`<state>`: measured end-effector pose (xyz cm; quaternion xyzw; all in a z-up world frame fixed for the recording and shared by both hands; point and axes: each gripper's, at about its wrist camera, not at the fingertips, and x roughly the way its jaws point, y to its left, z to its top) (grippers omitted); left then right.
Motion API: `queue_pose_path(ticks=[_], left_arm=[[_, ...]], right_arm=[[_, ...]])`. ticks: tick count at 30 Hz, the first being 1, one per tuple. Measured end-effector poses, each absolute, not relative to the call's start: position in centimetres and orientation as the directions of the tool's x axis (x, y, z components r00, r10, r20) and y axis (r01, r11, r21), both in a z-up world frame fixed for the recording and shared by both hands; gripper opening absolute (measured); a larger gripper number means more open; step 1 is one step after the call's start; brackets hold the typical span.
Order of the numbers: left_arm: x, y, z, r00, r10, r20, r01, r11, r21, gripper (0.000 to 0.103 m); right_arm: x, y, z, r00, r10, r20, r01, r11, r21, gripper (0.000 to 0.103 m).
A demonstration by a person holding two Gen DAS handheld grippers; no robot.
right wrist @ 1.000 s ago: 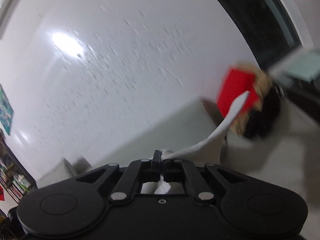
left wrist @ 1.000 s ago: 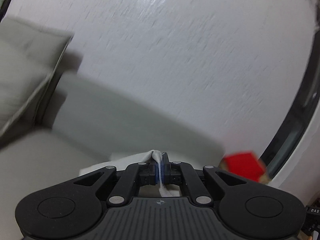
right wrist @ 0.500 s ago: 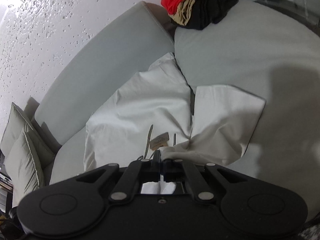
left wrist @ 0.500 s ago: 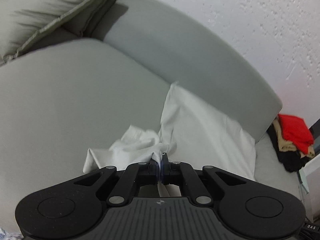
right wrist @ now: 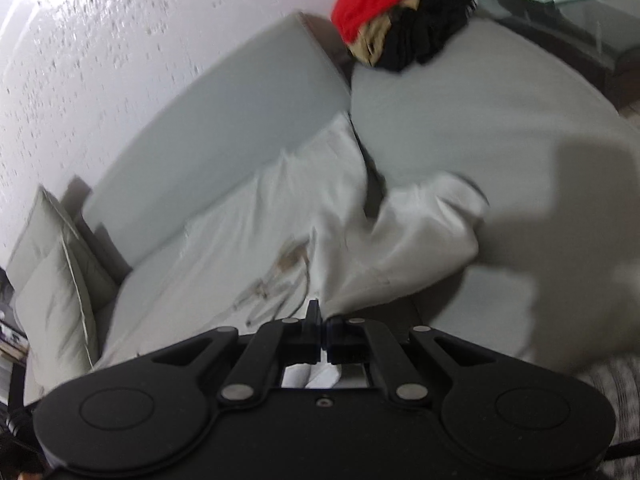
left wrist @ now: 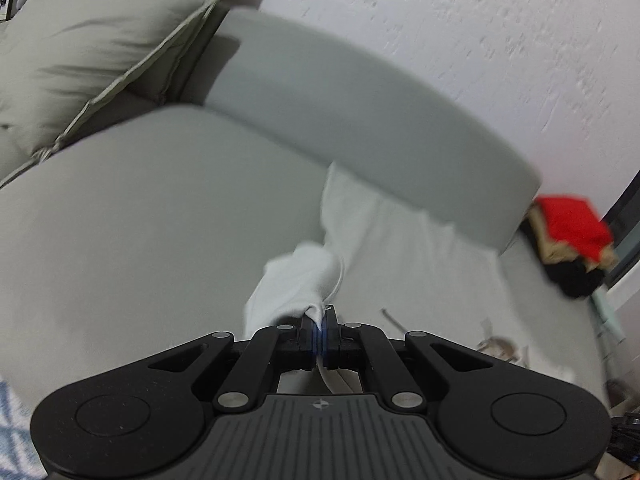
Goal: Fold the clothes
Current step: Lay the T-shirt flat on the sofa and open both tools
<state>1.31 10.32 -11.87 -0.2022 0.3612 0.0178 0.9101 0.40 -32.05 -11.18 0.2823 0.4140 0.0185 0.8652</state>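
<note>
Across the grey sofa (left wrist: pixel 160 220), the white garment (right wrist: pixel 260 216), previously lifted, has been lowered and spread, pinched in the closed left gripper (left wrist: pixel 322 314) and right gripper (right wrist: pixel 323 322), ready for folding.

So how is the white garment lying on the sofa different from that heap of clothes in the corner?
The white garment is a single pale piece spread over the sofa seat; the heap of clothes is several pieces, red, tan and black. The garment lies mostly flat, though wrinkled, while the heap is bunched and piled up. Both tools are clamped on the garment; nothing touches the heap. Both rest on the same grey sofa.
</note>
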Motion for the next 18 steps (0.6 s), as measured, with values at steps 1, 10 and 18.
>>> queue_pose_path(ticks=[1,10,18], left_arm=[[1.2,10.0,-12.7,0.719,-0.101,-0.687,-0.185,0.926,-0.329,0.001],[-0.2,8.9,-15.0,0.613,-0.017,-0.790,-0.161,0.976,-0.146,0.017],[-3.1,7.7,-13.7,0.641,-0.057,-0.765,-0.090,0.985,-0.149,0.035]], right_arm=[[0.0,-31.9,-11.9,0.642,0.265,-0.719,0.207,0.844,0.495,0.002],[-2.0,-32.6,-15.4,0.576,0.250,-0.779,0.248,0.854,0.457,0.016],[-4.0,-33.5,-13.8,0.602,0.276,-0.749,0.187,0.864,0.468,0.044]])
